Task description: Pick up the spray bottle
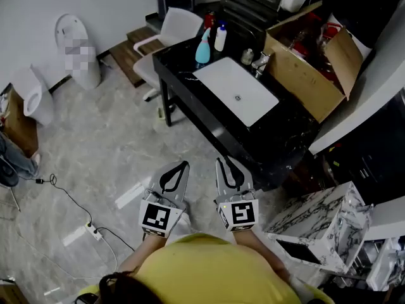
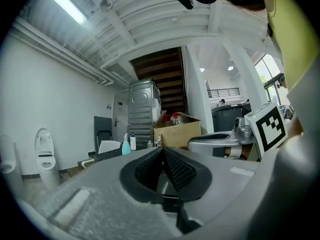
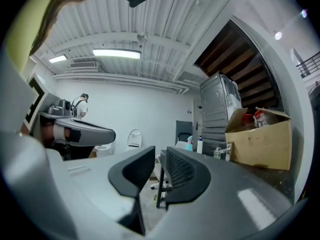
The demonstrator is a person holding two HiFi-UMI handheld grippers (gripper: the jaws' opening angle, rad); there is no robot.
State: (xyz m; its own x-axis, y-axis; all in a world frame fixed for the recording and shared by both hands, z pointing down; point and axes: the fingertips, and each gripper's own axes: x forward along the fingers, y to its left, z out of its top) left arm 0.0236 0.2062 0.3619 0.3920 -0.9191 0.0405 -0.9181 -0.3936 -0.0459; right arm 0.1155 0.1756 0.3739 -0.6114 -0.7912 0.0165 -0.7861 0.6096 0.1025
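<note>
Black counter (image 1: 180, 75) with white sink (image 1: 237, 90) on marble floor (image 1: 107, 144); spray bottle (image 1: 203, 48) upright at its far corner, 12 o'clock of both claws (left gripper (image 1: 180, 167) clenched empty, right gripper (image 1: 223, 164) barely parted, empty).

Head view steeply down; gripper views level; far spray bottle (image 1: 203, 47) in all.

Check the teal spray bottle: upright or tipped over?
Upright: the spray bottle stands on its base on the black counter, trigger head on top.
</note>
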